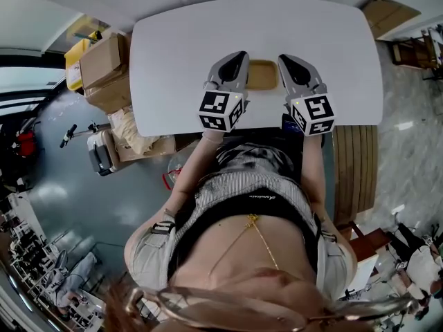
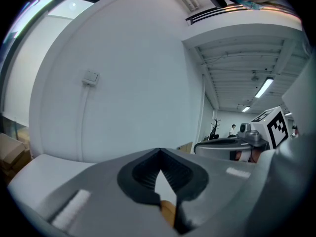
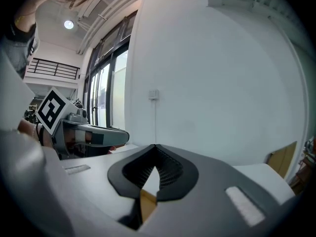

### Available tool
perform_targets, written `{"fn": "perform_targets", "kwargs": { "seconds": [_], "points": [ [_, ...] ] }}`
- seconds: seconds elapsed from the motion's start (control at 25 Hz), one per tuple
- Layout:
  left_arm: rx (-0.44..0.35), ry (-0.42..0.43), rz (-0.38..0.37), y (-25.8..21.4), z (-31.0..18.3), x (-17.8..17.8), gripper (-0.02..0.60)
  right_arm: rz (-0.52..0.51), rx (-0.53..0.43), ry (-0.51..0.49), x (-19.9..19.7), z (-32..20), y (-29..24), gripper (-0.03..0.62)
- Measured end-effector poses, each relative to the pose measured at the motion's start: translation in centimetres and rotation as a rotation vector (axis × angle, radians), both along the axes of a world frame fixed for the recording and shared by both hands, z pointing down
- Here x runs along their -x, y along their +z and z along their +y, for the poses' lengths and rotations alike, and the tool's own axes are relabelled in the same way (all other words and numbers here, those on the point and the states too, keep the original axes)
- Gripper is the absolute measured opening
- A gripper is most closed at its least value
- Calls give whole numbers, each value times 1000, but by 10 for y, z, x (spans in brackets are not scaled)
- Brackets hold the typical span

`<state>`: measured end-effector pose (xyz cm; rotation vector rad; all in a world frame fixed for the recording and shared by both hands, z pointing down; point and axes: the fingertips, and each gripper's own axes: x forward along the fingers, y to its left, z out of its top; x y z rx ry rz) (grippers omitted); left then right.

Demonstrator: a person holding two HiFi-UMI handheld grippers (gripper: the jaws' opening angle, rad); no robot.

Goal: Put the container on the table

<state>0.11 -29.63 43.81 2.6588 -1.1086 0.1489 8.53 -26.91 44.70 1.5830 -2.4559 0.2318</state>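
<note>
A white bench [image 1: 173, 61] fills the view ahead. The tan container [image 1: 263, 75] sits between the left hand-held gripper [image 1: 237, 58] and the right hand-held gripper [image 1: 288, 61], each closed on a side rim.

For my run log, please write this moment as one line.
left gripper: shut on container | right gripper: shut on container | container: over white table, contact unclear

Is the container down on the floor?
No, the container is over the table, between the left gripper and the right gripper.
</note>
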Motion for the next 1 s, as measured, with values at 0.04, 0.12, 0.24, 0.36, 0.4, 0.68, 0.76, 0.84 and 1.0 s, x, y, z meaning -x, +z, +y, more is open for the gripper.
{"fn": "perform_targets", "kwargs": {
  "seconds": [0.04,0.12,0.24,0.36,0.4,0.68,0.76,0.84,1.0],
  "points": [
    [-4,1,2,-1,2,0,0,1,-4,1,1,2,-2,25],
    [-12,2,3,-4,6,-1,0,4,-11,3,1,5,-4,25],
    [-28,2,4,-8,11,-2,0,9,-18,5,0,8,-7,25],
    [-46,-6,11,-13,13,0,0,6,-30,9,2,9,-10,25],
    [-53,-9,14,-14,15,1,0,5,-34,10,2,10,-10,25],
    [-78,-11,19,-20,21,2,0,1,-50,14,5,16,-15,25],
    [-85,-9,18,-21,21,2,0,-1,-54,15,5,16,-17,25],
    [-94,-8,16,-23,22,1,0,-1,-57,17,5,17,-18,25],
    [-116,-6,6,-27,24,-2,0,-1,-59,17,4,19,-21,25]
  ]
}}
